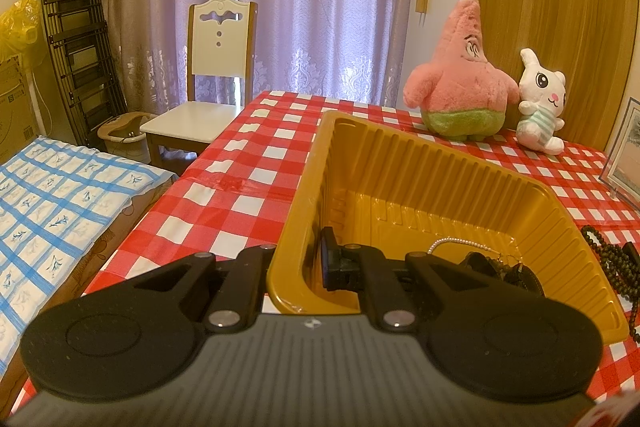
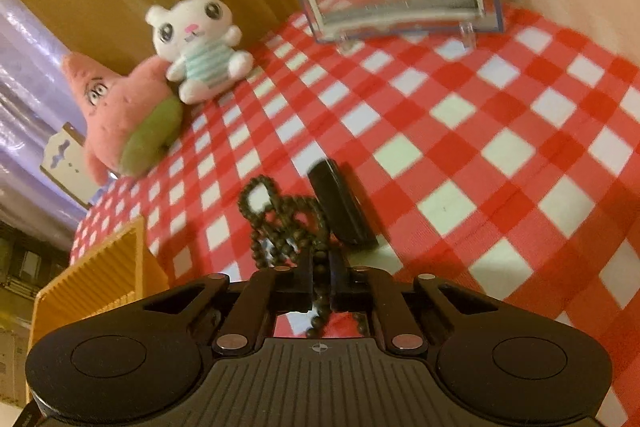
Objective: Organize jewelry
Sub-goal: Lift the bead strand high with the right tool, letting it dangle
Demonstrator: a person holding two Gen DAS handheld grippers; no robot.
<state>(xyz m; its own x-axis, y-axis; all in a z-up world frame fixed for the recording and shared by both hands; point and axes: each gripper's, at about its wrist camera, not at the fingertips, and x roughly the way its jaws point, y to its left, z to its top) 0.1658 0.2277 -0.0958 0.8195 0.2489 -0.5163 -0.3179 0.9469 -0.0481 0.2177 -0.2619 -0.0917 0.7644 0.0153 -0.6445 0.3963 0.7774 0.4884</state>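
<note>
Left wrist view: your left gripper (image 1: 314, 267) clamped on yellow tray (image 1: 440, 163) wall; pearl chain (image 1: 444, 243) inside tray.
Right wrist view: your right gripper (image 2: 320, 283) pinches dark bead necklace (image 2: 280, 219) on checked tablecloth (image 2: 460, 131), beside tray.

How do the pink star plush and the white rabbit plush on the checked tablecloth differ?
The pink star-shaped plush is bigger and taller than the white rabbit plush. The star plush has green shorts and a pointed head; the rabbit plush has a striped top and two ears. Both stand side by side near the wooden wall.
</note>
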